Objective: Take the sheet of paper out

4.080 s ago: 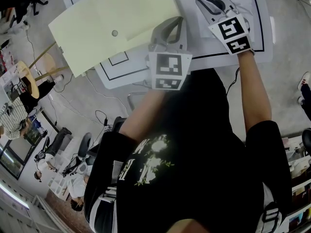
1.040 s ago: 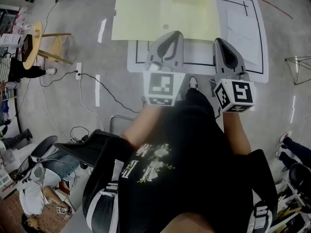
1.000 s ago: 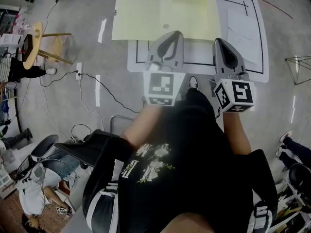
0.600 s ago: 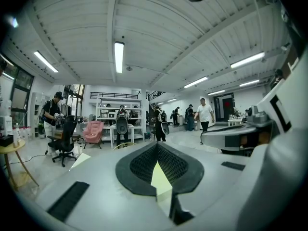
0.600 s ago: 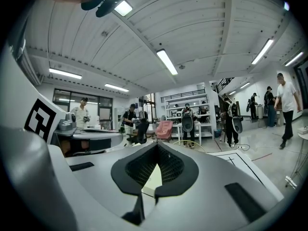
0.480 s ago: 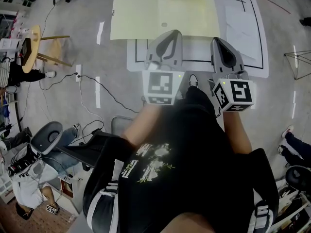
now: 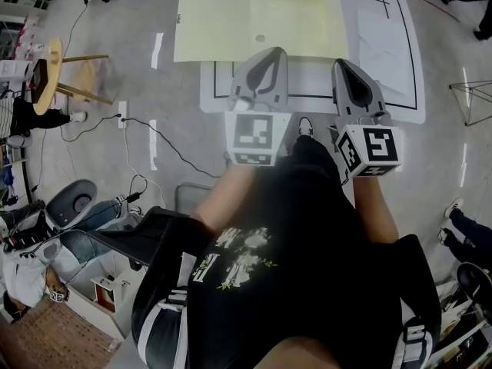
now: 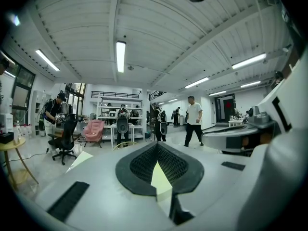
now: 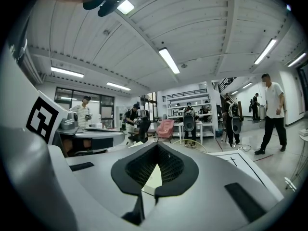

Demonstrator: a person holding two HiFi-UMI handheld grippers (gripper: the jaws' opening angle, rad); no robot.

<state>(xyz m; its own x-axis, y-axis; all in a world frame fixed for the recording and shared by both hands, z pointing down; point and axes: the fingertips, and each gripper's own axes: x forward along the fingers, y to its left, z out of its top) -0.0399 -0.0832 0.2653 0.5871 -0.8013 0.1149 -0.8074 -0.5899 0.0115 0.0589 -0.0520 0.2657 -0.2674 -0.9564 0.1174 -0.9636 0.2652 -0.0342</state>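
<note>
**Both grippers closed and empty, near the folder**

My left gripper (image 7: pixel 270 52) and right gripper (image 7: pixel 342 64) are closed tip to tip and hold nothing. At 12 o'clock a yellow folder (image 7: pixel 223 21) lies on the white mat (image 7: pixel 403 98). The left tip hides part of its near edge. At 1 o'clock the sheet of paper (image 7: pixel 380 41) lies faint against the mat. A wooden stool (image 7: pixel 50 64) stands at 10 o'clock.

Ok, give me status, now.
Left gripper shut, empty. Right gripper shut, empty. Sheet out, flat on mat, right of open folder. Nothing in the way.
</note>
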